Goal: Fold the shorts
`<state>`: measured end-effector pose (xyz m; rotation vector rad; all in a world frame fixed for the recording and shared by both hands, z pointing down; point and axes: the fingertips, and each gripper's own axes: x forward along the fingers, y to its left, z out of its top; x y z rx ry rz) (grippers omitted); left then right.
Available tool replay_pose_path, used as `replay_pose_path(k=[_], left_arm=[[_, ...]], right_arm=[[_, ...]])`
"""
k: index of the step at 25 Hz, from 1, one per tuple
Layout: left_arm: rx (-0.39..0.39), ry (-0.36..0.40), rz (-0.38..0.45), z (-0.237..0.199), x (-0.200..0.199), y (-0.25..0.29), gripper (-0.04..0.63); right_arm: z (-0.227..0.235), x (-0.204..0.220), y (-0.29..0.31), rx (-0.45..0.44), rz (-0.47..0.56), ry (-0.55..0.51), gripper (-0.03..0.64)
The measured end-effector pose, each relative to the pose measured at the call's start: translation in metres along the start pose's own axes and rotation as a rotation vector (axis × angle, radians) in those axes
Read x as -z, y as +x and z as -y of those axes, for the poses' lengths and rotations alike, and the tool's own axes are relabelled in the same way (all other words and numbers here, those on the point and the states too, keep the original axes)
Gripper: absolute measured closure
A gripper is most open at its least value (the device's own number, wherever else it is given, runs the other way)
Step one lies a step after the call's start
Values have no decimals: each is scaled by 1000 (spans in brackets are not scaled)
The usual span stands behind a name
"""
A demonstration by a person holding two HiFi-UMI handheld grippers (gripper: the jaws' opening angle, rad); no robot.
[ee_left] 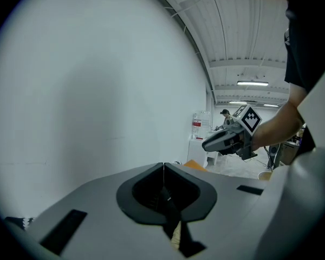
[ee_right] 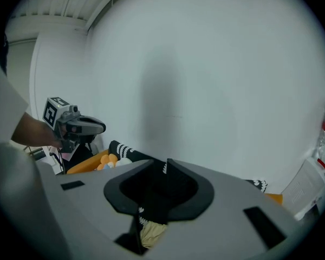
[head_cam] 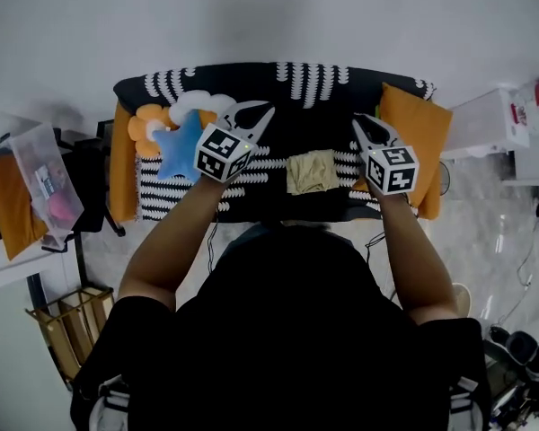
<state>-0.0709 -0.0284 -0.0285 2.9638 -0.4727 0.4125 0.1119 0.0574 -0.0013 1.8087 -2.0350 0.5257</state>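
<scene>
Lying folded into a small beige pad, the shorts (head_cam: 312, 171) are being touched by neither tool. They are resting on the black-and-white striped cover (head_cam: 305, 83), between the two tongs and a little nearer the person than their tips, about level with the marker cubes. The left tongs (head_cam: 266, 115) are being held above the cover with the jaws pressed fully together and nothing pinched; in the left gripper view the two halves are meeting in a single seam. The right tongs (head_cam: 357, 122) are being held at a similar height, their jaws standing only a crack apart with nothing between them, and a strip of the striped cover is showing through the gap. A blue star plush (head_cam: 178, 146) is lying just outside the left tongs, partly overlapped by their cube. An orange pillow (head_cam: 415, 124) is leaning just outside the right tongs.
</scene>
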Motion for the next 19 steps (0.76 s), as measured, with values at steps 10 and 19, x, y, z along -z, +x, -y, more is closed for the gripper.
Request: replay_pose_path(k=[10,19], left_arm=[[-14,3,14,45,-24,-2,577],[-32,3,-7,108,-27,1,577]], right_arm=[[30,-13,-66,31,54,-13,546],[57,24,-133,36,47,7,546]])
